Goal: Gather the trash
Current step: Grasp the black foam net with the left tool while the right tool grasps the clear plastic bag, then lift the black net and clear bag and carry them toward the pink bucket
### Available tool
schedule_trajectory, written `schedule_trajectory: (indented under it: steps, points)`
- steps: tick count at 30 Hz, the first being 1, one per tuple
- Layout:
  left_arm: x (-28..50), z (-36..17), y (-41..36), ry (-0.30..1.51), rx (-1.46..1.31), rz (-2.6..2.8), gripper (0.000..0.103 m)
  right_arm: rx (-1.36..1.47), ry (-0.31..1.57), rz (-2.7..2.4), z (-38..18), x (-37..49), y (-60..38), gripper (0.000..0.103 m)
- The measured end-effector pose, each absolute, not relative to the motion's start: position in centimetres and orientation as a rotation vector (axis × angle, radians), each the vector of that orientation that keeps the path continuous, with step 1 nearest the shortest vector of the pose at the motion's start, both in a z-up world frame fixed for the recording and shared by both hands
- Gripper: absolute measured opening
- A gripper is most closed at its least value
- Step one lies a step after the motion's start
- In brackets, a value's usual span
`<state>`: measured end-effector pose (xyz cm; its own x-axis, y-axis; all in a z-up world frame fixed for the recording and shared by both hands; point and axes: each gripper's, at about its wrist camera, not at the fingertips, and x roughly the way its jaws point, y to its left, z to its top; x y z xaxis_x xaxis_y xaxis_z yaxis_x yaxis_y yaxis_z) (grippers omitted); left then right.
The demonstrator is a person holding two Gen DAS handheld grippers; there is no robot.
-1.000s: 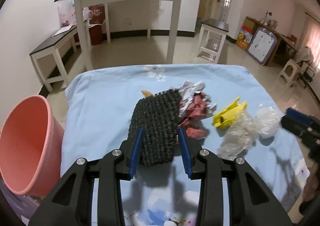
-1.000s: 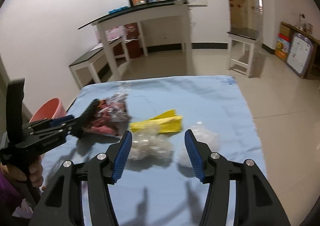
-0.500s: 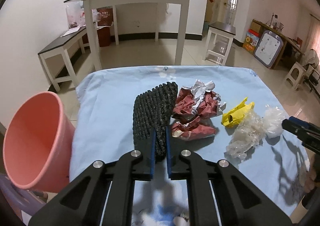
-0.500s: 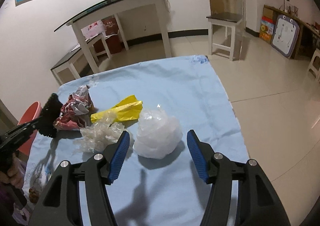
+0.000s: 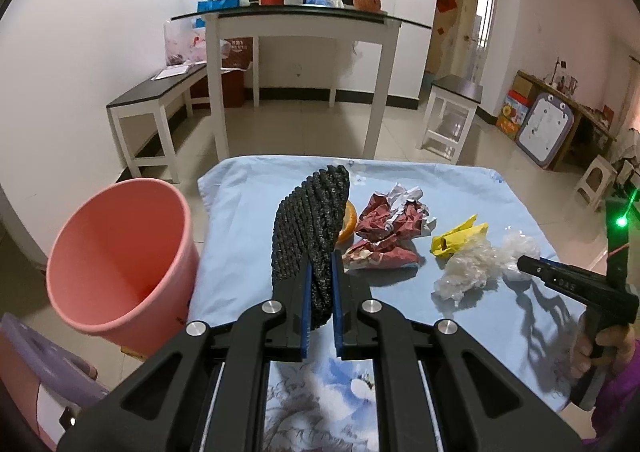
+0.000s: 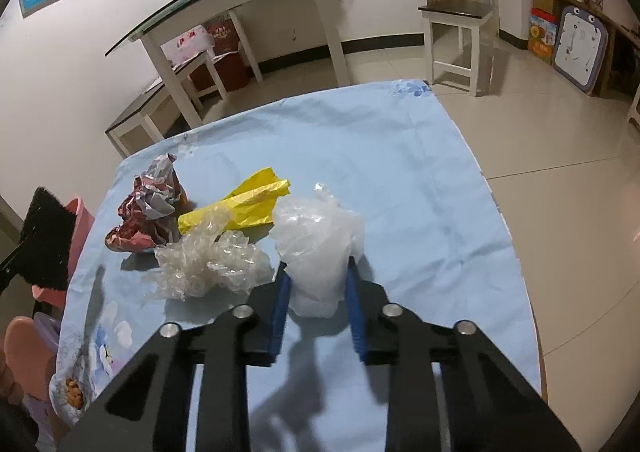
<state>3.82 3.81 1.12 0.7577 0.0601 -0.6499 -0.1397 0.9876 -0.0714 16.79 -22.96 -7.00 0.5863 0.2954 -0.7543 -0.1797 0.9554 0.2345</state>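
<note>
On the blue-clothed tabletop (image 6: 400,156), the left gripper (image 5: 320,284) has its fingers clamped on a black mesh pad (image 5: 310,220), now lifted clear beside the pink bin (image 5: 120,256) at near left, where a second ago they stood wide around it as it lay flat. The right gripper (image 6: 316,286), open above the heap a moment back, is closing its fingers on a white plastic wad (image 6: 318,244) at the right end of the row, beside clear film (image 6: 212,258), a yellow wrapper (image 6: 240,206) and red paper (image 6: 148,208). Next, by the look of it, the pad must swing left over the bin and drop.
</note>
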Motion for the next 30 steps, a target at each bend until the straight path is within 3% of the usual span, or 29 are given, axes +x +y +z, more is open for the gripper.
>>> schedule_trajectory:
  steps: [30]
  points:
    - [-3.3, 5.4, 6.0, 0.497, -0.168, 0.13, 0.008, 0.177, 0.67, 0.477, 4.0, 6.7, -20.2, 0.017]
